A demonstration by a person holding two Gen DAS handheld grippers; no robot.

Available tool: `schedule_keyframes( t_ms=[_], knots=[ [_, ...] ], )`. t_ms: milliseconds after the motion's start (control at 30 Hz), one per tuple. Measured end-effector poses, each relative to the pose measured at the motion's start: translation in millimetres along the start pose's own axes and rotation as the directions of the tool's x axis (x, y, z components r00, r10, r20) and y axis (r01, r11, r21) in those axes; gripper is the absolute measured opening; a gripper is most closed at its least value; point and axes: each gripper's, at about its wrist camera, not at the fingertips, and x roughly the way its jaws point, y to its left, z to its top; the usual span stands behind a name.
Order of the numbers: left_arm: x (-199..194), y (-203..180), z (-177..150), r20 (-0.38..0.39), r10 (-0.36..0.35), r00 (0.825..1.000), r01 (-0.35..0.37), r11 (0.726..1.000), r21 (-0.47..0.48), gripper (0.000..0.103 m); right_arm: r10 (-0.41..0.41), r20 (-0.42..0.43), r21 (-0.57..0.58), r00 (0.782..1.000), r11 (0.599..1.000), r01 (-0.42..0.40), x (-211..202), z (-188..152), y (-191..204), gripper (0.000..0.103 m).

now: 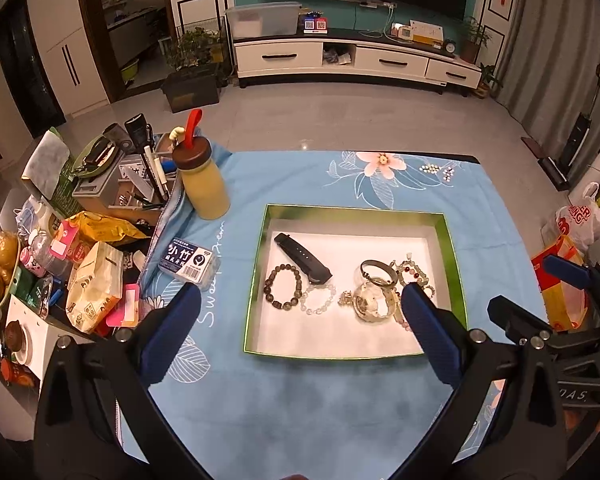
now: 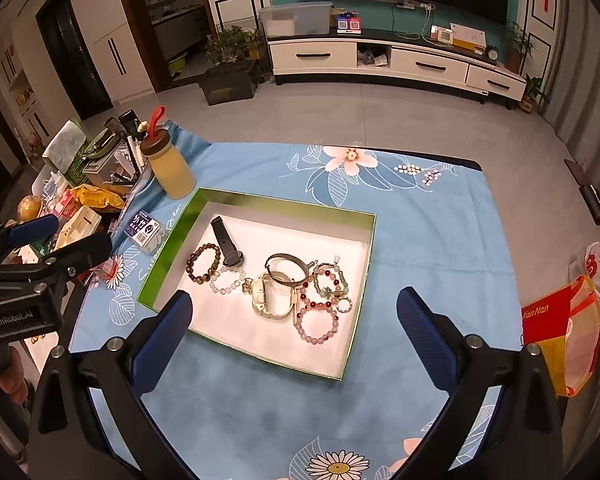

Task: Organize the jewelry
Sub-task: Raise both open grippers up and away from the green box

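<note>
Jewelry (image 2: 284, 284) is lying inside a green-rimmed box (image 2: 256, 200) at the worktop's (image 2: 440, 240) middle, ahead of both hand-held grippers, left (image 1: 300, 320) and right (image 2: 296, 324), which are hovering released, fingers spread, holding nothing.

The black body of the left gripper (image 2: 24, 312) carries the white brand "GenRobot.AI". A small blue-and-white plastic box (image 1: 189, 261) beside the green-rimmed tray is labelled "小竹". The light blue flowered tablecloth (image 1: 300, 396) bears white cursive script beginning "Sweet". A red paper bag (image 2: 546, 312) reads "Tian Nan". Other labels are too small to read.
</note>
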Motion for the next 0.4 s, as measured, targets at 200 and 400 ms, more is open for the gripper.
schedule_keyframes(
  t_ms=[200,400],
  knots=[
    [4.9,-1.5,0.0,-0.009,0.023,1.0,-0.023,1.0,-0.001,0.101,-0.008,-0.002,-0.006,1.0,1.0,0.008,1.9,0.0,-0.2,0.102],
    [6.2,-1.8,-2.2,-0.018,0.025,1.0,-0.025,1.0,-0.001,0.101,-0.01,-0.002,0.004,1.0,1.0,0.01,2.2,-1.2,-1.8,0.102]
  ],
)
